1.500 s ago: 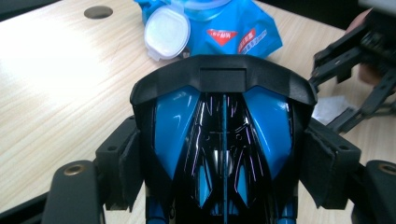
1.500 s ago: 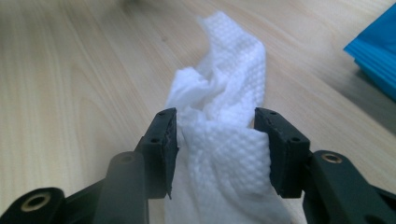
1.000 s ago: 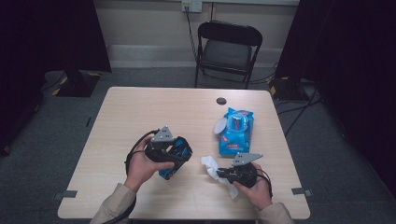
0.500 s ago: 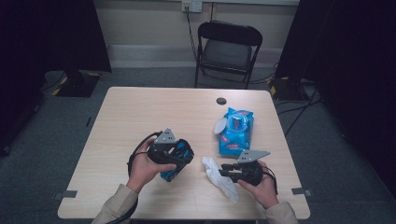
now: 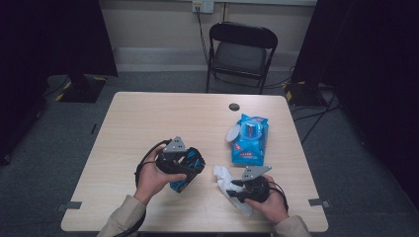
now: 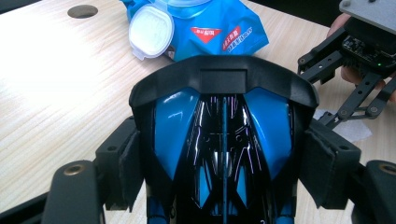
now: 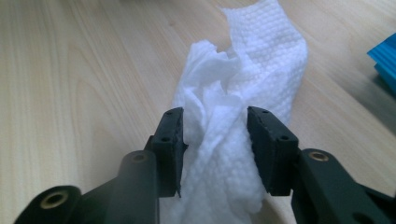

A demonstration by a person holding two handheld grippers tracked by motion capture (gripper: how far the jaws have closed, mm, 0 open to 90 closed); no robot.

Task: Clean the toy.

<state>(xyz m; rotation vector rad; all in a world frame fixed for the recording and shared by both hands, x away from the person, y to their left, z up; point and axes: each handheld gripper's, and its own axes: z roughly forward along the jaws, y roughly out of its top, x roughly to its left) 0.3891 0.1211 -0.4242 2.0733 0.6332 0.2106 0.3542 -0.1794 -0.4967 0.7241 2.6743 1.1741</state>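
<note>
Left hand-held gripper (image 5: pixel 190 165) clamped on blue-black toy car (image 6: pixel 224 140), right hand-held gripper (image 7: pixel 215 135) jaws just opening astride white wipe (image 7: pixel 243 93) on table (image 5: pixel 148 118), wipes pack (image 5: pixel 249 140) near.

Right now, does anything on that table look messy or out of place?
Only small things. A crumpled white wipe lies loose on the table between the right claw's open jaws. The blue wipes pack sits with its lid flipped open.
</note>
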